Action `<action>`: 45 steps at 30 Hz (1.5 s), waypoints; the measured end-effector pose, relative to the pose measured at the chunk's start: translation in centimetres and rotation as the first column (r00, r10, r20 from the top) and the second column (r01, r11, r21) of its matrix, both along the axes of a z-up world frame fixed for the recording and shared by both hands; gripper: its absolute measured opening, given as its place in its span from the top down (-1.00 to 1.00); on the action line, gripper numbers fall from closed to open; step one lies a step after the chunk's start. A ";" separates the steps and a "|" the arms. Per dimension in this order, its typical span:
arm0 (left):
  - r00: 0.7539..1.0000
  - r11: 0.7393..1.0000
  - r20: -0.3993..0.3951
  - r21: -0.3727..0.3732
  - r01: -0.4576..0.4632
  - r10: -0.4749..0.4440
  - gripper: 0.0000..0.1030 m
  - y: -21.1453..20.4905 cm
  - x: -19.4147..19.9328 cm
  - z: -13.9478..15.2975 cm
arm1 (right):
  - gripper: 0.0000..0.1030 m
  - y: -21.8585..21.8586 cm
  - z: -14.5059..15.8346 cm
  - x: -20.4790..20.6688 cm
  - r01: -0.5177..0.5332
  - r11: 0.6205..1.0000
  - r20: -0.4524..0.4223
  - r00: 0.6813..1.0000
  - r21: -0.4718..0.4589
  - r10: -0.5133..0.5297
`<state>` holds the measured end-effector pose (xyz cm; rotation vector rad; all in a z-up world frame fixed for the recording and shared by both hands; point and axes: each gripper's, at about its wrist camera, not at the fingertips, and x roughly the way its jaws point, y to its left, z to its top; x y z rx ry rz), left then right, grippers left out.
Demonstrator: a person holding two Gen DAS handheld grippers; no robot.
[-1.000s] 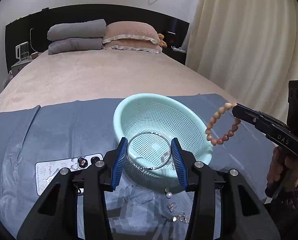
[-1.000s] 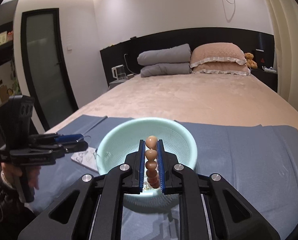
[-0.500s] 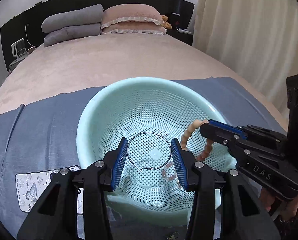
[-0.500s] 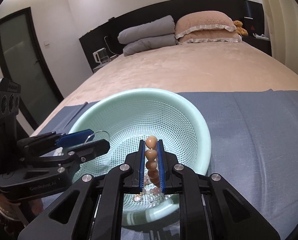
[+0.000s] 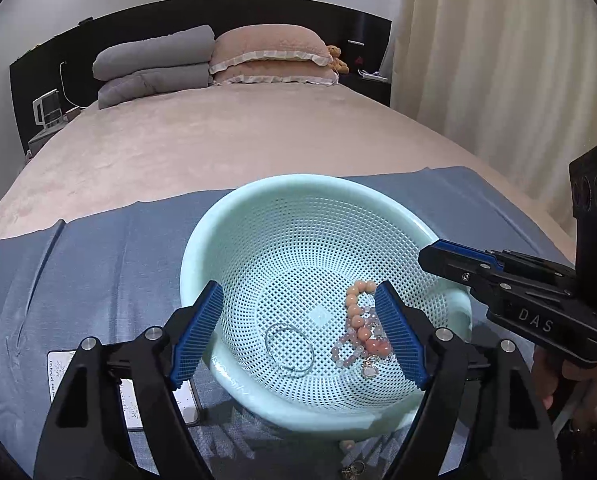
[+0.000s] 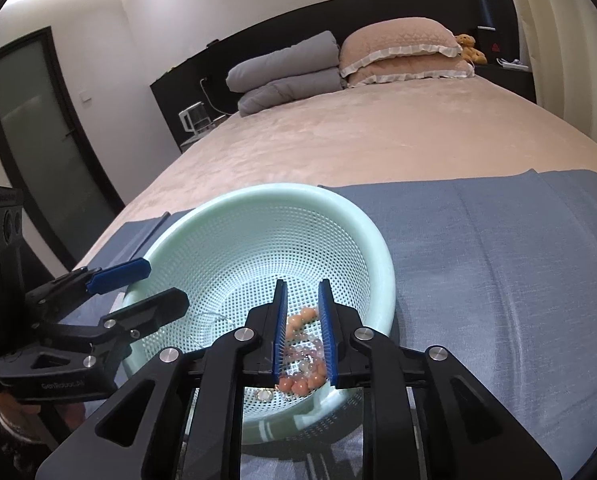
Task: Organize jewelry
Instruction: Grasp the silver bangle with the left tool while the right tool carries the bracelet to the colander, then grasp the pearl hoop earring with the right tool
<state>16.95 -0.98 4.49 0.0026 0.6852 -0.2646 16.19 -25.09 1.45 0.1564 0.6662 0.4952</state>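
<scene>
A mint-green perforated basket (image 5: 226,240) (image 6: 378,248) sits on a blue cloth on the bed. Inside lie a thin silver hoop (image 5: 289,348), an orange bead bracelet (image 5: 356,316) (image 6: 302,384) and a pale pink bead bracelet (image 5: 344,354). My left gripper (image 5: 298,330) is open wide and empty above the basket's near side. My right gripper (image 6: 302,312) (image 5: 428,258) is open a little and empty over the basket's right side, with the orange bracelet lying below its fingers.
A white card with earrings (image 5: 126,396) lies on the blue cloth (image 5: 98,264) left of the basket. Small loose jewelry pieces (image 5: 350,468) lie in front of the basket. Pillows (image 5: 270,56) and a folded grey quilt (image 5: 154,68) are at the bed's head.
The left gripper opened and dropped the silver hoop into the basket. The right gripper opened and let the orange bead bracelet fall into the basket.
</scene>
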 end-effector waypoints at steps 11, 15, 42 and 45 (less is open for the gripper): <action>0.977 0.980 0.079 0.013 0.198 -0.199 -0.88 0.7 -6.2 0.7 | -0.22 -2.7 1.0 -5.4 -0.118 0.992 0.065 0.991 0.042 0.115; 0.930 0.932 0.074 0.046 0.359 -0.361 -0.88 0.9 -9.4 -0.2 | -0.28 -3.8 1.7 -7.8 -0.203 0.977 0.105 0.975 0.059 0.196; 0.587 0.529 -0.159 0.296 0.796 -0.794 0.13 -0.3 -18.7 -9.3 | 0.53 5.5 -8.1 -21.0 -0.726 0.566 -0.048 0.630 -0.390 0.775; 0.587 0.531 -0.172 0.282 0.799 -0.791 0.15 -0.4 -18.6 -9.7 | 0.60 5.9 -8.4 -21.2 -0.709 0.573 -0.055 0.647 -0.412 0.761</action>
